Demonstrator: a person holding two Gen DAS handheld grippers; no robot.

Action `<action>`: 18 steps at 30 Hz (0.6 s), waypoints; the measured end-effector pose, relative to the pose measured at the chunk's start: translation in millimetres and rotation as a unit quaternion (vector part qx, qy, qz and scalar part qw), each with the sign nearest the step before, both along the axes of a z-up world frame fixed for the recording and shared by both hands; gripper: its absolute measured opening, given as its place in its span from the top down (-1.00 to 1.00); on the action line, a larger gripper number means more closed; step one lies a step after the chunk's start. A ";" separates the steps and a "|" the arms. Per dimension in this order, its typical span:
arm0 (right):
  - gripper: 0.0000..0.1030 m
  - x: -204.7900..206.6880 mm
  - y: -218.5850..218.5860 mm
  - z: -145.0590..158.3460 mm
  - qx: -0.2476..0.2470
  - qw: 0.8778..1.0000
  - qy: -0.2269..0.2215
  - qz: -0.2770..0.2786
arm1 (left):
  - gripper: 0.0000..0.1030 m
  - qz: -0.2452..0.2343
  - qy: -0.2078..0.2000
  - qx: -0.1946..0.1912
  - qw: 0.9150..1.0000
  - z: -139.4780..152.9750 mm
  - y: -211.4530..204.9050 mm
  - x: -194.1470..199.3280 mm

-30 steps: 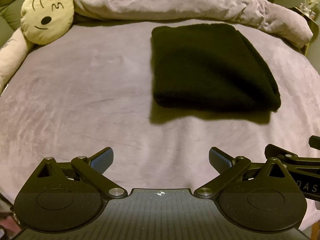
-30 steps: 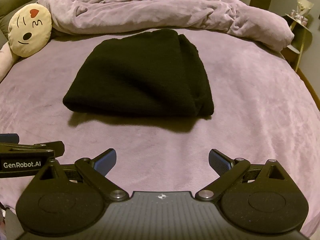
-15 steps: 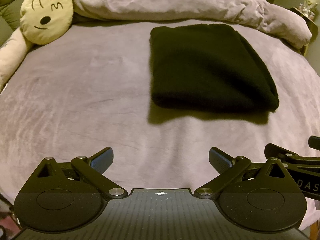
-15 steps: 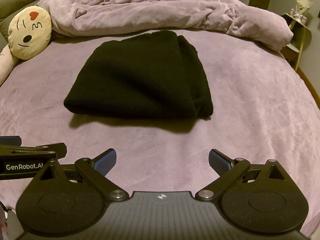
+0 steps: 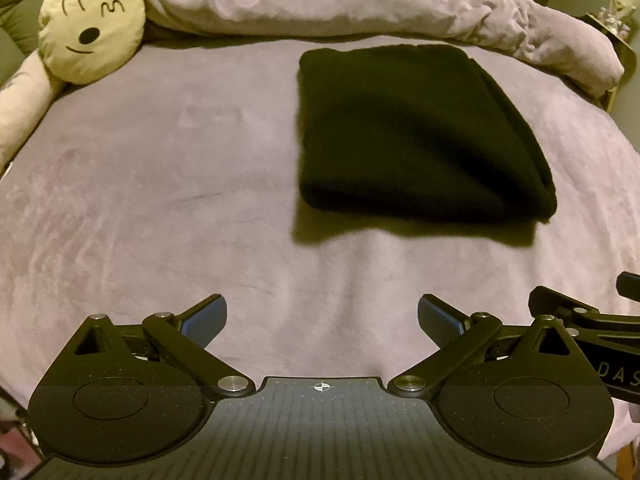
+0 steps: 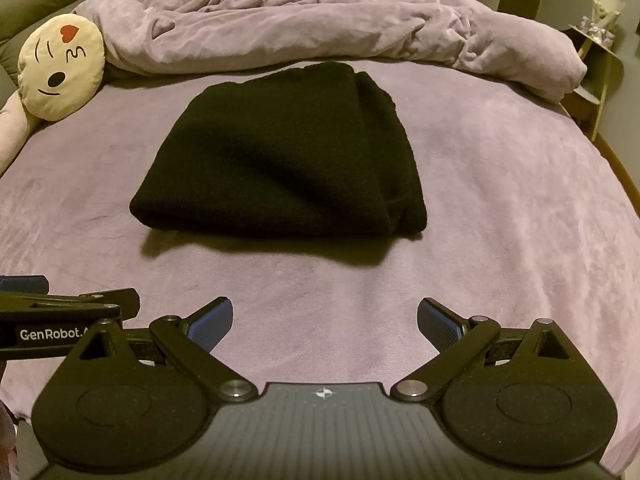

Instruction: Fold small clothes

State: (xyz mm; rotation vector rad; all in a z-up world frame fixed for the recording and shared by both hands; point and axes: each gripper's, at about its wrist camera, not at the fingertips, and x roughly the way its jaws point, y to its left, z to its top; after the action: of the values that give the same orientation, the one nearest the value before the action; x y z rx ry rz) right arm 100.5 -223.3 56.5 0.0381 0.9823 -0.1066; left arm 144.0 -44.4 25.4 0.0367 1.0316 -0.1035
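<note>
A black knit garment (image 5: pixel 416 132) (image 6: pixel 280 160) lies folded into a thick rectangle on the purple bed cover (image 5: pixel 160 184) (image 6: pixel 500 208). My left gripper (image 5: pixel 322 316) hovers open over the bare cover, near the bed's front edge, well short of the garment and to its left. My right gripper (image 6: pixel 325 318) is open too, empty, in front of the garment's near fold. Each gripper shows at the edge of the other's view, side by side: the right gripper (image 5: pixel 624 284) and the left gripper (image 6: pixel 24 282).
A crumpled purple duvet (image 6: pixel 320 28) is heaped along the far side of the bed. A round cream face cushion (image 5: pixel 92 24) (image 6: pixel 60 68) leans at the far left. A small shelf stand (image 6: pixel 600 60) sits beyond the bed's right edge.
Both grippers have drawn slightly back and tilted up; the garment sits a little farther off in view. It has not moved on the bed, and both grippers stay open.
</note>
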 end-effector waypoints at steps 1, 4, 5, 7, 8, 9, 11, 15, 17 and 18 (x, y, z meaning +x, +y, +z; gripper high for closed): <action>-0.92 -0.2 -0.6 0.0 0.001 1.000 0.000 0.000 | -1.00 -0.001 -0.001 0.000 1.000 0.0 0.1 -0.3; -0.92 -0.8 -0.8 0.5 0.002 1.000 -0.001 -0.001 | -1.00 -0.001 -0.004 0.002 1.000 0.4 0.1 -1.2; -0.92 -1.1 -0.7 0.4 0.002 1.000 -0.001 0.000 | -1.00 -0.001 -0.004 0.002 1.000 0.2 -0.2 -1.3; -0.92 -1.1 -0.8 0.6 0.001 1.000 -0.001 0.000 | -1.00 0.001 -0.006 0.003 1.000 0.4 0.2 -1.6; -0.92 -1.5 -0.6 0.8 0.001 1.000 -0.002 0.000 | -1.00 0.003 -0.007 0.004 1.000 0.5 0.1 -1.9; -0.92 -1.1 -0.6 0.6 0.001 1.000 -0.002 -0.001 | -1.00 0.005 -0.008 0.006 1.000 0.7 -0.1 -1.4; -0.92 -1.6 -0.9 0.8 0.002 1.000 -0.002 -0.002 | -1.00 0.006 -0.007 0.014 1.000 0.7 -1.3 -0.3; -0.92 -1.8 -2.3 1.1 0.004 1.000 -0.001 -0.004 | -1.00 -0.004 -0.018 0.009 1.000 1.9 -1.8 -3.4; -0.92 -1.8 -3.2 1.1 0.005 1.000 -0.001 -0.005 | -1.00 -0.011 -0.028 0.002 1.000 2.7 -1.8 -5.4; -0.92 -1.9 -4.0 1.4 0.006 1.000 -0.001 -0.006 | -1.00 -0.014 -0.034 0.004 0.999 3.0 -2.3 -6.7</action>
State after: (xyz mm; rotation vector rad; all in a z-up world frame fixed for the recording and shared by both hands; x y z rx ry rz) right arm 98.5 -227.3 57.9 0.0560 0.9806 -0.1123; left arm 137.4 -46.7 28.4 0.0618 0.9635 -0.1216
